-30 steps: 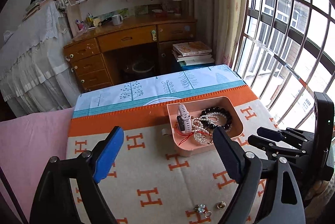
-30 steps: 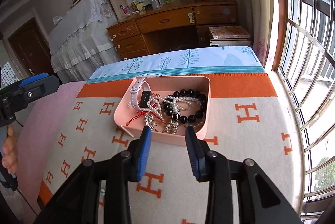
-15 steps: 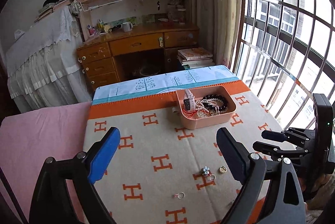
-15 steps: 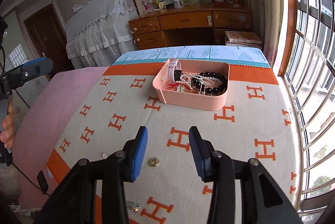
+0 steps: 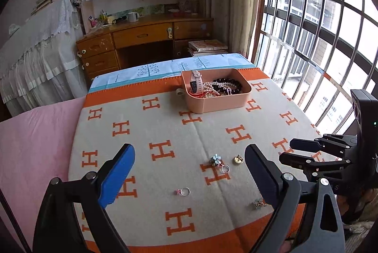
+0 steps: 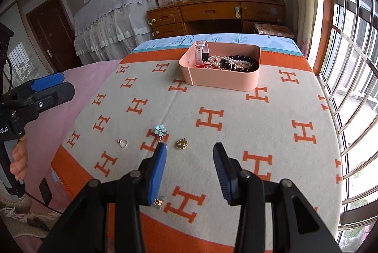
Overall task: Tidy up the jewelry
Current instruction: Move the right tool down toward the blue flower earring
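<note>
We saw the pink tray resting near the far edge of the H-patterned blanket, its long axis running across the bed, with a watch leaning upright against its left end and bead bracelets heaped inside. Loose pieces lay near the blanket's near edge: a blue flower brooch, a gold stud, a ring and a small clip. Wide bare blanket separated them from the tray. Our left gripper stood wide apart and held nothing; our right gripper was parted and bare above the stud.
</note>
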A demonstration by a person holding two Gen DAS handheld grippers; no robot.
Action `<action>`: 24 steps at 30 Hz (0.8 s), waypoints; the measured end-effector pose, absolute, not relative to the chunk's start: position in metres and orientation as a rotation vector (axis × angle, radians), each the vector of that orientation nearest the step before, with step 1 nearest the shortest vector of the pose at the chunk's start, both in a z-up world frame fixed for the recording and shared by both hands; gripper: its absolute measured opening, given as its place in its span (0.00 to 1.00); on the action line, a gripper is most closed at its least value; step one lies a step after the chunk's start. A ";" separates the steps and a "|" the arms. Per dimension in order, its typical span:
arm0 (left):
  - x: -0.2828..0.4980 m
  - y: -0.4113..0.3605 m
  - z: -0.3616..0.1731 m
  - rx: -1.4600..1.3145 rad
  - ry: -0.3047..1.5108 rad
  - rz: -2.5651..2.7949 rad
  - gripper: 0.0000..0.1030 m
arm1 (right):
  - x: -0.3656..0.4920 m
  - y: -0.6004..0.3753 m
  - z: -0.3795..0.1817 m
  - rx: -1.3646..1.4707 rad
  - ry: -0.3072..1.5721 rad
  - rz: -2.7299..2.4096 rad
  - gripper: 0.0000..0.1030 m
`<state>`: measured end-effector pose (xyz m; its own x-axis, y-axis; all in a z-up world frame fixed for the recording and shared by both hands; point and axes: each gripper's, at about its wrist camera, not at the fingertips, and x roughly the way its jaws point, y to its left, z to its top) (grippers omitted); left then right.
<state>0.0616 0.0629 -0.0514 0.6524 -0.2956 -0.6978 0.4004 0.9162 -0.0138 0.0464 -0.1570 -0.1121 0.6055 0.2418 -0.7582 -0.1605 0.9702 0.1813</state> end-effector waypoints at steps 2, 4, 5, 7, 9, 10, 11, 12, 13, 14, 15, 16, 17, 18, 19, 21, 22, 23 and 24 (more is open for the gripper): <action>0.058 0.064 -0.062 0.143 0.771 -0.398 0.90 | 0.042 -0.153 -0.121 0.073 0.908 0.227 0.40; 0.054 0.065 -0.075 0.140 0.782 -0.400 0.90 | 0.037 -0.147 -0.129 0.051 0.926 0.227 0.40; 0.053 0.064 -0.082 0.143 0.790 -0.398 0.90 | 0.035 -0.144 -0.133 0.044 0.935 0.236 0.40; 0.052 0.063 -0.095 0.147 0.812 -0.393 0.90 | 0.031 -0.139 -0.139 0.032 0.953 0.252 0.40; 0.051 0.063 -0.106 0.137 0.830 -0.396 0.90 | 0.027 -0.134 -0.144 0.019 0.971 0.267 0.40; 0.050 0.064 -0.110 0.129 0.837 -0.398 0.90 | 0.026 -0.131 -0.147 0.013 0.982 0.273 0.40; 0.049 0.065 -0.113 0.117 0.843 -0.402 0.90 | 0.025 -0.129 -0.149 0.008 0.994 0.279 0.40; 0.049 0.066 -0.117 0.102 0.849 -0.407 0.90 | 0.024 -0.126 -0.152 0.004 1.007 0.286 0.40; 0.048 0.067 -0.120 0.086 0.854 -0.412 0.90 | 0.022 -0.123 -0.155 0.001 1.019 0.295 0.40; 0.048 0.068 -0.123 0.071 0.861 -0.415 0.90 | 0.020 -0.121 -0.158 -0.001 1.031 0.306 0.40; 0.048 0.069 -0.125 0.058 0.867 -0.419 0.90 | 0.019 -0.118 -0.160 -0.002 1.043 0.317 0.40; 0.048 0.071 -0.128 0.047 0.873 -0.423 0.90 | 0.017 -0.116 -0.162 -0.006 1.053 0.329 0.40; 0.047 0.072 -0.130 0.038 0.879 -0.425 0.90 | 0.016 -0.112 -0.165 -0.012 1.063 0.339 0.40; 0.047 0.073 -0.132 0.033 0.883 -0.425 0.90 | 0.014 -0.108 -0.167 -0.017 1.070 0.349 0.40; 0.046 0.074 -0.134 0.029 0.887 -0.423 0.90 | 0.014 -0.104 -0.169 -0.023 1.079 0.359 0.40; 0.045 0.078 -0.137 0.017 0.893 -0.421 0.90 | 0.013 -0.097 -0.172 -0.038 1.092 0.375 0.40; 0.045 0.080 -0.137 0.010 0.893 -0.422 0.90 | 0.013 -0.094 -0.174 -0.044 1.098 0.379 0.40; 0.044 0.082 -0.137 0.004 0.891 -0.421 0.90 | 0.013 -0.092 -0.175 -0.050 1.103 0.379 0.40; 0.044 0.084 -0.137 -0.002 0.888 -0.419 0.90 | 0.014 -0.090 -0.176 -0.055 1.105 0.377 0.40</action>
<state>0.0438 0.0844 -0.1365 0.5555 -0.3555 -0.7517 0.3542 0.9191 -0.1728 0.0137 -0.0897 -0.1761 0.3928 0.2697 -0.8792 -0.3235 0.9354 0.1425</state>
